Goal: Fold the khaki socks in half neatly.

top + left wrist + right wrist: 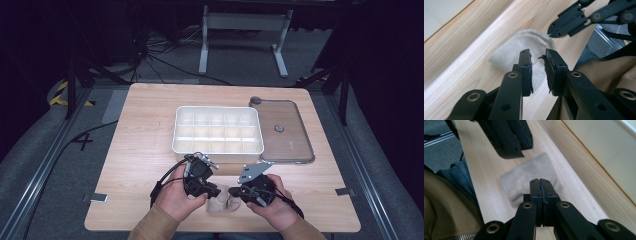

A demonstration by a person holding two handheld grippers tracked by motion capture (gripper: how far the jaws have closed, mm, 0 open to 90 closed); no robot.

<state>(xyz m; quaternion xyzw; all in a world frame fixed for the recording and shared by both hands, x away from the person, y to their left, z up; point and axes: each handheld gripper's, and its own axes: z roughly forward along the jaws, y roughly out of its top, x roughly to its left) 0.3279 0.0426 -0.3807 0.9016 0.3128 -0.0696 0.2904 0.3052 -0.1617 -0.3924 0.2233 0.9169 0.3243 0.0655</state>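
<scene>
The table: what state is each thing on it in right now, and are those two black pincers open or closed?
Left gripper: jaws slightly open, empty, over the cloth.
Right gripper: jaws shut; whether they pinch the cloth, I cannot tell.
Cloth: folded, flat on the table between the grippers.
White box: open, compartments look empty.
Clear lid: off the box, lying flat beside it.

We take this to be a lab recording cell: a wooden table [150, 150] stands on grey carpet between floor rails [45, 160], enclosed by black curtains [30, 50]. Loose cables [160, 60] run past a grey metal stand [245, 35] behind, with hazard tape [60, 95] at the rail.
</scene>
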